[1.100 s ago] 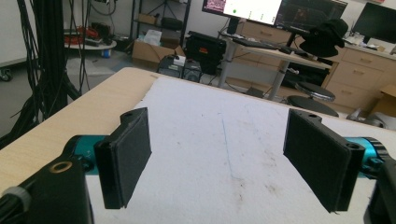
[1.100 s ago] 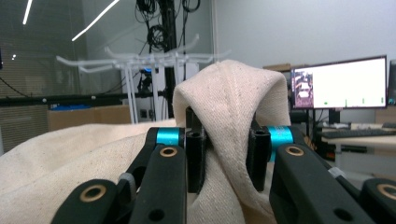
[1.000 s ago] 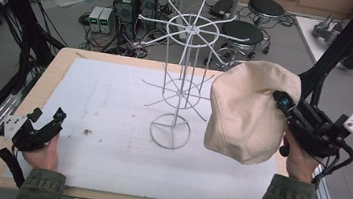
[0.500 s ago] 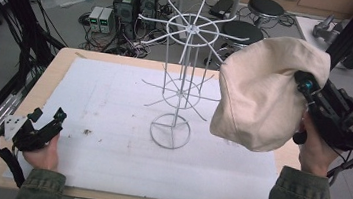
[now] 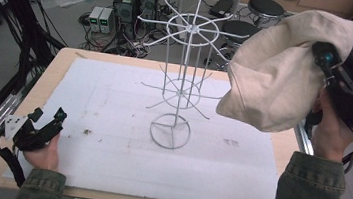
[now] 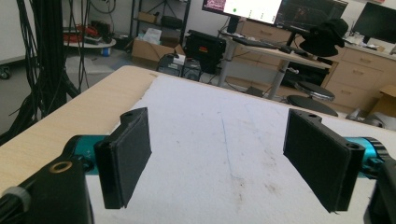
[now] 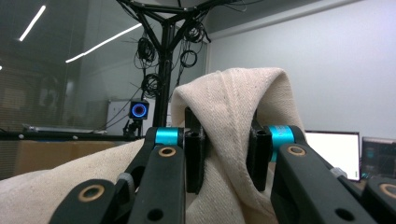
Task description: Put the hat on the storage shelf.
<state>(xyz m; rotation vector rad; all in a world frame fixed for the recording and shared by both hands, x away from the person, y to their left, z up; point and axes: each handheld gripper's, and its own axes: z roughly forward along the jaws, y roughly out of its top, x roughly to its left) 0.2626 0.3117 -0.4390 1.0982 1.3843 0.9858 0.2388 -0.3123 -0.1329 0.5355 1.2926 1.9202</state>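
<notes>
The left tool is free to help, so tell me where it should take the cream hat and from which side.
Grip the drooping lower edge of the cream hat, coming up from below on the rack side. That edge hangs free, while the right tool pinches a fold at the top.

Cream hat (image 5: 278, 76) seen as matt woven cloth with stitched seams, wire stand (image 5: 180, 80) as thin white-coated metal, table (image 5: 62, 69) edged in pale smooth wood, covered by rough white sheet (image 5: 111, 122), gripper pads (image 6: 133, 149) in matt black.
</notes>
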